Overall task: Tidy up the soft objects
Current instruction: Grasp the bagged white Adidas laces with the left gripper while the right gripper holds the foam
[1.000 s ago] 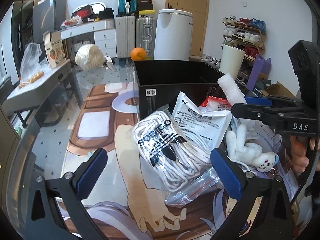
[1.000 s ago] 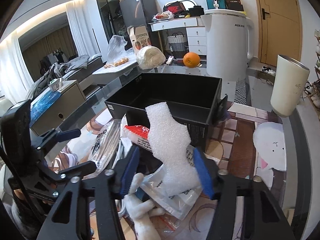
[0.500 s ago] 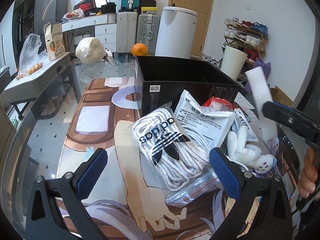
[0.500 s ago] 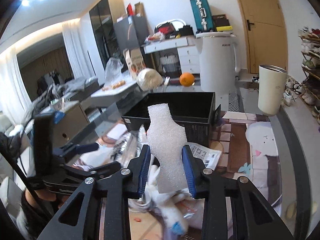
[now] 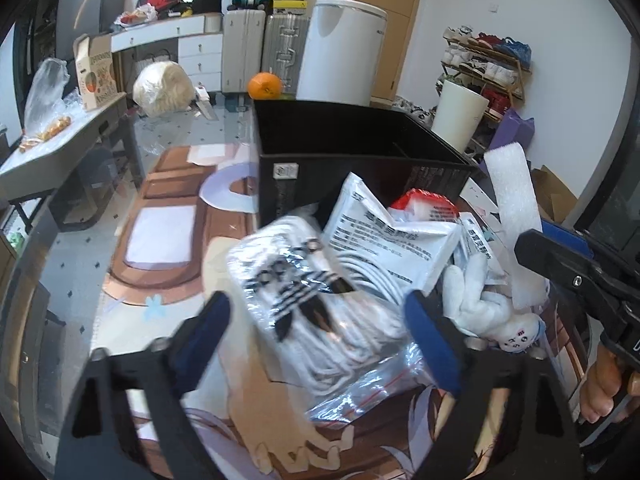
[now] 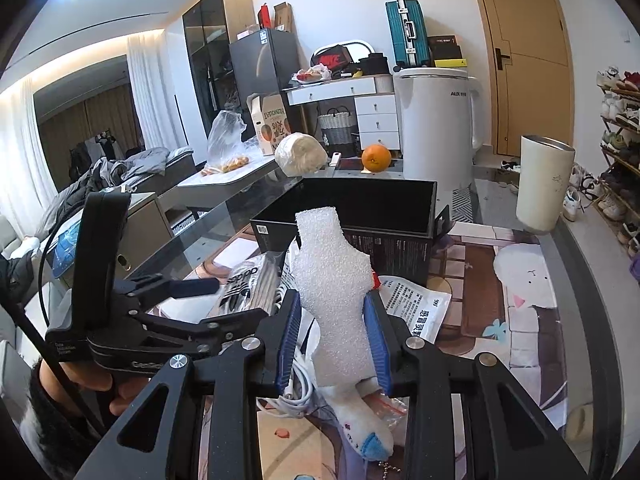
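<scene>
Right claw (image 6: pixel 333 338) gripping foam piece (image 6: pixel 334 280), seemingly lifted

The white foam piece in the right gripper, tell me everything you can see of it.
The foam piece is white, with a pebbly, spongy surface. It is narrow at the top, flares into broad shoulders, then tapers downward. It stands roughly upright, clamped at its lower half between the blue pads of the right gripper, above the pile, in front of the black box. In the left wrist view it shows edge-on as a thin strip.

Bright ceiling lights, fisheye-bent edges, dark vignette corners; left view motion-blurred.
</scene>
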The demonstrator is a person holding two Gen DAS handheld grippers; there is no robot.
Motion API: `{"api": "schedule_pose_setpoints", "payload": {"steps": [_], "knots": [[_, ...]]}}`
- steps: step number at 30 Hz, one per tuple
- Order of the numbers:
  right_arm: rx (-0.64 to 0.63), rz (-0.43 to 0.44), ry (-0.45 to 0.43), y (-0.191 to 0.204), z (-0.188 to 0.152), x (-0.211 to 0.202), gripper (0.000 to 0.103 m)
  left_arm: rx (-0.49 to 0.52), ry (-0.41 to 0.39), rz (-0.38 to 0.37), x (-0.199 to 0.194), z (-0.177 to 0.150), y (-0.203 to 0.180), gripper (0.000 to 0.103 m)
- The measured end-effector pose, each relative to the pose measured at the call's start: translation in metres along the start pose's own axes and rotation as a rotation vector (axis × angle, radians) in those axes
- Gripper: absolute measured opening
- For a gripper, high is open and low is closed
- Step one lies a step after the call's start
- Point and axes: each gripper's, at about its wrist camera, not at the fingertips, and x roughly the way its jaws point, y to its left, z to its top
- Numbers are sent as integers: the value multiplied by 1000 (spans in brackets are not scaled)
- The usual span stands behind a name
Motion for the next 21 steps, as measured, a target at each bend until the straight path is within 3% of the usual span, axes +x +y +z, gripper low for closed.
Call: {"api": "schedule_pose_setpoints", "payload": {"steps": [1, 3, 9, 21], "knots": [[1, -1, 1, -1, 0, 1, 33, -1, -5, 3, -1, 0, 0, 79], [6, -3, 1, -3, 0, 2, 33, 2, -16, 27, -3, -1, 1, 55], [7, -6, 6, -4, 0, 5, 33, 51, -30, 24, -9, -5, -4, 35], [11, -22, -6, -9, 1, 2, 33, 89, -90, 18, -28, -12, -5, 30]]}}
